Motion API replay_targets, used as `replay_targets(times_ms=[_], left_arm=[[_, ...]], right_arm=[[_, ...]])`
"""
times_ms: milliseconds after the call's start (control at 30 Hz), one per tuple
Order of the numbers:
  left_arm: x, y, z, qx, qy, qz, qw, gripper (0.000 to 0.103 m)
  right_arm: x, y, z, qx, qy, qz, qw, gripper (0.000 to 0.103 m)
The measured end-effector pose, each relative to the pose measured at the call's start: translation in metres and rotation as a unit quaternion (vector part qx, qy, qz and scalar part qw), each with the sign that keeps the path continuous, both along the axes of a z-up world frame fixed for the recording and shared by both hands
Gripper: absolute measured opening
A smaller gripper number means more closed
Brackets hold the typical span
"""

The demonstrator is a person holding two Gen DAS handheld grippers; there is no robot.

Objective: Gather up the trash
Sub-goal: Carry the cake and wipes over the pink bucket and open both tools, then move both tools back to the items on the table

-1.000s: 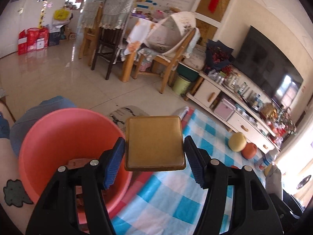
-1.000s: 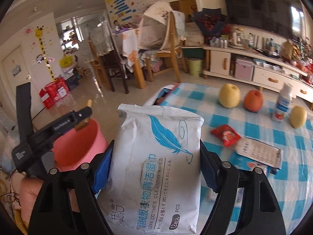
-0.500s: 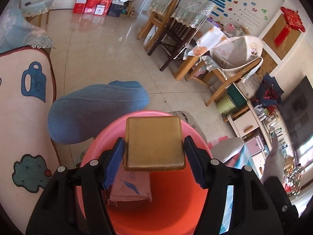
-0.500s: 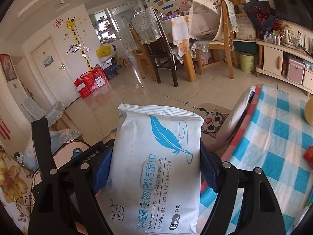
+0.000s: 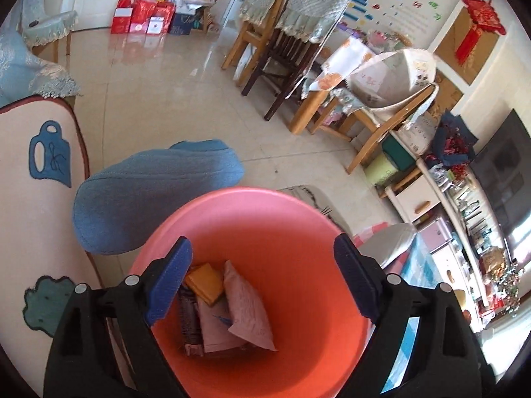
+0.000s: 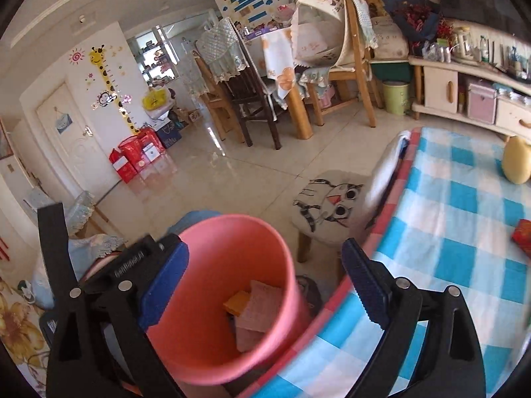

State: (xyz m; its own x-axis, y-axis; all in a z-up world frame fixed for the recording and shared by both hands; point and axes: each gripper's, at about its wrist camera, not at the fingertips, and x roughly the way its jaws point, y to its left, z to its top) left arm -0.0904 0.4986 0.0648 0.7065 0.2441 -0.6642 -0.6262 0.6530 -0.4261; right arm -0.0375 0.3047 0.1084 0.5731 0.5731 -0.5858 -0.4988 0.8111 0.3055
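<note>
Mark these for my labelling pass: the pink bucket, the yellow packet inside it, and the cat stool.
pink bucket [image 5: 298, 219]: left wrist view, inner wall.
yellow packet [image 5: 204, 282]: left wrist view, its face.
cat stool [image 6: 328, 202]: right wrist view, seat top.

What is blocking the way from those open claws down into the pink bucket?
Nothing visible. The left gripper and right gripper hang open and empty over the pink bucket, whose mouth is uncovered; dropped trash lies inside.

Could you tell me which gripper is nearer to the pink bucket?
Left. The left gripper hangs directly over the pink bucket; the right gripper sits off beside it.
</note>
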Motion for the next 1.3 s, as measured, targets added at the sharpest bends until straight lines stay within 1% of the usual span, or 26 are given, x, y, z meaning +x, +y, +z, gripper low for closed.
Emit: replay_targets(times_ms=[100,167,200,300,500,633,733,867,1000,1100,1200,1300], left_arm=[[-0.003,-0.014,0.008,0.034,-0.031,-0.002,0.9989,0.089],[-0.007,-0.024,0.013,0.050,-0.065,-0.006,0.9966,0.092],[-0.008,-0.030,0.016,0.059,-0.081,-0.010,0.9949,0.093],[-0.009,-0.048,0.021,0.082,-0.113,-0.030,0.9897,0.096],[-0.011,-0.081,0.033,0.102,-0.157,-0.073,0.9796,0.097],[-0.010,-0.105,0.038,0.110,-0.161,-0.105,0.9752,0.097],[-0.006,-0.125,0.041,0.113,-0.150,-0.141,0.9720,0.097],[-0.004,-0.156,0.044,0.146,-0.129,-0.191,0.9620,0.097],[-0.010,-0.176,0.048,0.167,-0.136,-0.211,0.9536,0.097],[-0.014,-0.185,0.047,0.160,-0.142,-0.218,0.9522,0.097],[-0.016,-0.188,0.045,0.137,-0.144,-0.219,0.9552,0.097],[-0.017,-0.189,0.045,0.125,-0.147,-0.213,0.9579,0.097]], right_arm=[[-0.019,-0.015,0.001,-0.041,-0.029,-0.004,0.999,0.093],[-0.029,-0.026,-0.001,-0.062,-0.045,-0.006,0.997,0.093],[-0.034,-0.032,-0.001,-0.071,-0.051,-0.009,0.996,0.093],[-0.046,-0.053,-0.004,-0.087,-0.063,-0.017,0.994,0.093],[-0.071,-0.094,-0.010,-0.114,-0.084,-0.043,0.989,0.093],[-0.085,-0.116,-0.011,-0.124,-0.089,-0.062,0.986,0.093],[-0.094,-0.129,-0.012,-0.123,-0.092,-0.070,0.986,0.094],[-0.105,-0.142,-0.011,-0.125,-0.100,-0.074,0.984,0.094],[-0.118,-0.155,-0.013,-0.129,-0.110,-0.077,0.983,0.094],[-0.124,-0.165,-0.015,-0.131,-0.110,-0.082,0.982,0.094],[-0.129,-0.178,-0.014,-0.129,-0.113,-0.089,0.981,0.094],[-0.130,-0.192,-0.013,-0.124,-0.116,-0.099,0.980,0.094]])
